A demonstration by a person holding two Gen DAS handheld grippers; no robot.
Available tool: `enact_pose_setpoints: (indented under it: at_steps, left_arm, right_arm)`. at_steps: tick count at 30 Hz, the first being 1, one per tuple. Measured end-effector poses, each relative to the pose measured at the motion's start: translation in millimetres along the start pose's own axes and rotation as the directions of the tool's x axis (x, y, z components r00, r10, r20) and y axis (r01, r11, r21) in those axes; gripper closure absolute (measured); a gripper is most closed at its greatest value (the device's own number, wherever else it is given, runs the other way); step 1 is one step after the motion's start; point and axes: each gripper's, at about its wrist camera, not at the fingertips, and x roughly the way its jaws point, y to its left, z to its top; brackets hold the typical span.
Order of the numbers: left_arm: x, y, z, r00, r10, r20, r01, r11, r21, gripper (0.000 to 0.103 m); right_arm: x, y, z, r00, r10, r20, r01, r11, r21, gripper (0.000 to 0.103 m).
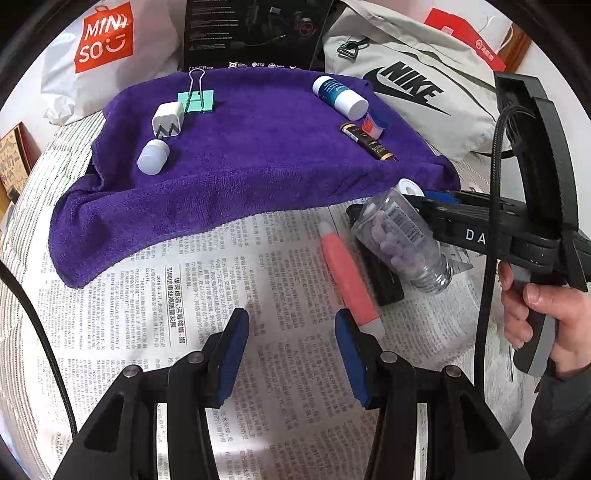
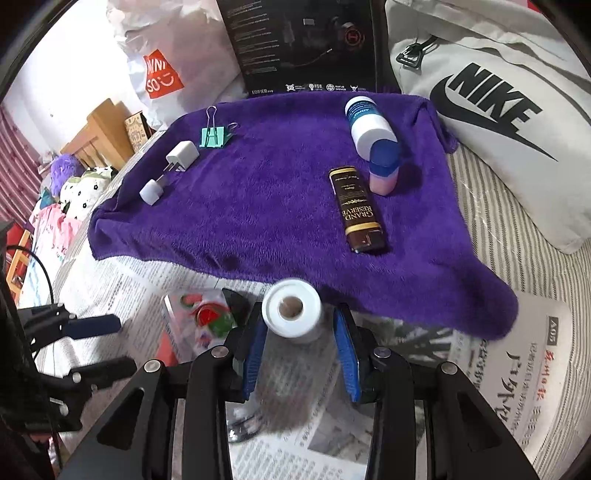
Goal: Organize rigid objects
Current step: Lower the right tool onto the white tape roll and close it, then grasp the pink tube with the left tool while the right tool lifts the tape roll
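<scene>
A purple towel (image 1: 240, 166) (image 2: 266, 192) holds a white charger plug (image 1: 168, 119) (image 2: 181, 155), a green binder clip (image 1: 195, 100) (image 2: 213, 137), a small white cap (image 1: 152, 157) (image 2: 151, 192), a blue-and-white bottle (image 1: 340, 96) (image 2: 364, 125), a brown box (image 1: 367, 142) (image 2: 360, 208) and a pink item with a blue cap (image 2: 384, 170). My right gripper (image 2: 299, 336) is shut on a clear pill bottle (image 1: 400, 236) with a white cap (image 2: 291, 314), held above the newspaper. My left gripper (image 1: 291, 354) is open and empty over the newspaper, next to a pink tube (image 1: 349, 280).
Newspaper (image 1: 184, 314) covers the surface in front of the towel. A black flat item (image 1: 384, 280) lies under the pill bottle. A Miniso bag (image 1: 107, 40), a black box (image 1: 255, 33) and a Nike bag (image 1: 410, 85) stand behind the towel. A colourful packet (image 2: 207, 317) lies on the newspaper.
</scene>
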Motion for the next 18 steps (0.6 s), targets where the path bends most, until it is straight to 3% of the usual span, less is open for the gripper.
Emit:
enact_pose_setpoints:
  at_steps: [6, 10, 18]
  left_arm:
    - [8, -9, 11, 1.0, -0.02, 0.002, 0.02, 1.0, -0.001, 0.057]
    - [12, -20, 20, 1.0, -0.029, 0.006, 0.029, 0.999, 0.019, 0.057]
    - [20, -31, 25, 0.998, 0.053, 0.017, -0.054, 0.996, 0.074, 0.057]
  right_arm:
    - [-1, -2, 2, 1.0, 0.003, 0.009, -0.003, 1.0, 0.007, 0.072]
    - [-16, -6, -4, 0.999, -0.044, 0.01, 0.044, 0.999, -0.006, 0.072]
    - [-52, -22, -35, 0.997, -0.082, 0.01, 0.082, 0.997, 0.015, 0.072]
